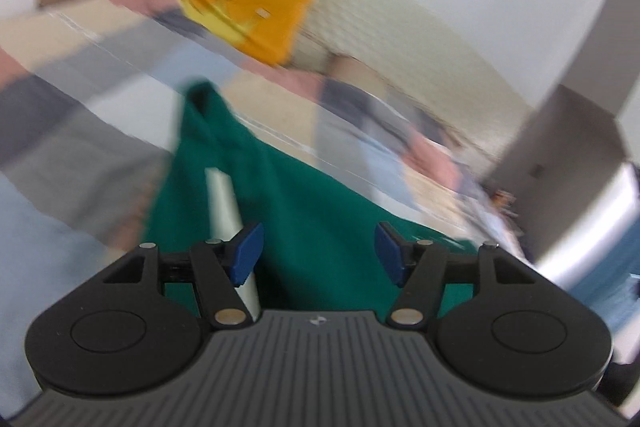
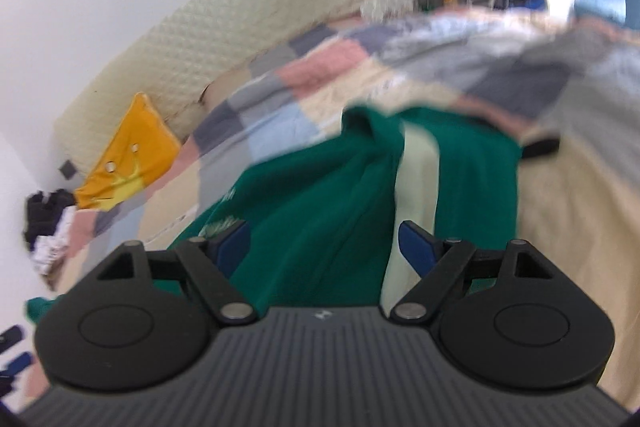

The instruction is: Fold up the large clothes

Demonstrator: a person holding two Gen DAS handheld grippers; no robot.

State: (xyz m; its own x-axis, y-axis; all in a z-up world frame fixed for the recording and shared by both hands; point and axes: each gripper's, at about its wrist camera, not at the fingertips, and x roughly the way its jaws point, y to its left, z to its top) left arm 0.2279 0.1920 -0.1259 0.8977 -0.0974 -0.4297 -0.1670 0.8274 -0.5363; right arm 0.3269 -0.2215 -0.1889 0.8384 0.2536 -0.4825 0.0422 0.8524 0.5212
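A green garment (image 1: 312,227) with a pale stripe (image 1: 224,203) lies bunched on the patchwork bedspread (image 1: 92,147). My left gripper (image 1: 318,253) is open just above it, blue pads apart, nothing between them. In the right wrist view the same green garment (image 2: 320,203) with its pale stripe (image 2: 412,187) lies under my right gripper (image 2: 324,245), which is also open and empty. Both views are blurred by motion.
An orange cushion (image 1: 240,11) leans on the quilted cream headboard (image 1: 360,7); it also shows in the right wrist view (image 2: 124,155). A pile of dark and white clothes (image 2: 44,227) sits at the bed's far corner. A grey cabinet (image 1: 580,147) stands on the right.
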